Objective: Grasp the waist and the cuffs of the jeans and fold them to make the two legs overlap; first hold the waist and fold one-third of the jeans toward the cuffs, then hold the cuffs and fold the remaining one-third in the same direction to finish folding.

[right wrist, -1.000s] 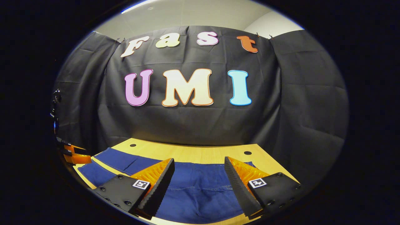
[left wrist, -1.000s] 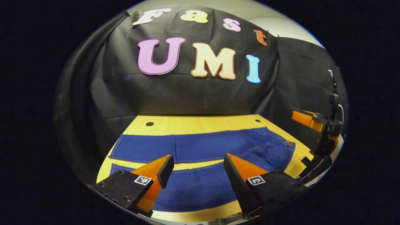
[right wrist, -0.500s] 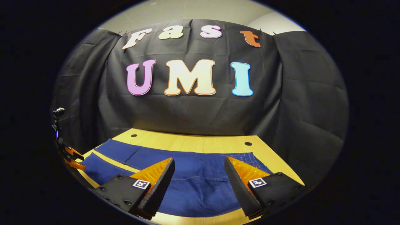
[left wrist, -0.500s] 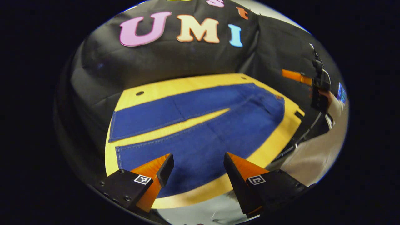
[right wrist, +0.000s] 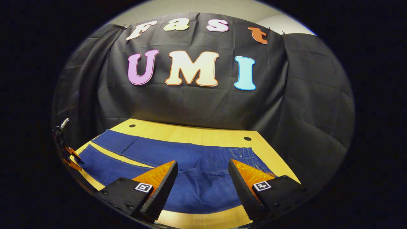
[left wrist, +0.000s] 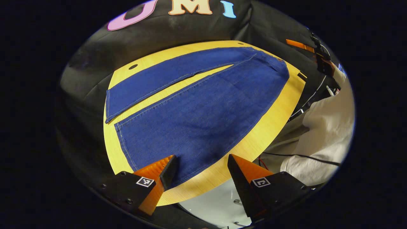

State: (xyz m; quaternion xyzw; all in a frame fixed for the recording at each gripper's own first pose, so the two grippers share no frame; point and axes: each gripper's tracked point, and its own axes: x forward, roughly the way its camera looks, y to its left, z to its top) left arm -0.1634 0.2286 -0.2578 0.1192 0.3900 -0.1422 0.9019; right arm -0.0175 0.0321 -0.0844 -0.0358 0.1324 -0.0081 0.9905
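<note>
- Left gripper [left wrist: 199, 168] hangs above the near tabletop [left wrist: 219, 173] edge, fingers wide apart, holding nothing; it should take the near leg's hem at the cuffs [left wrist: 122, 141]
- Right gripper [right wrist: 201, 176], likewise gaping and empty, hovers over the waist [right wrist: 244, 154]; grip its near corner
- Jeans [left wrist: 197, 108] lie flat, legs splayed; bare tabletop beyond leaves room to fold

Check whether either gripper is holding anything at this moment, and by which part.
Nothing is held. The left gripper and the right gripper both hang open above the blue denim jeans, which lie flat on the yellow wooden table.
</note>
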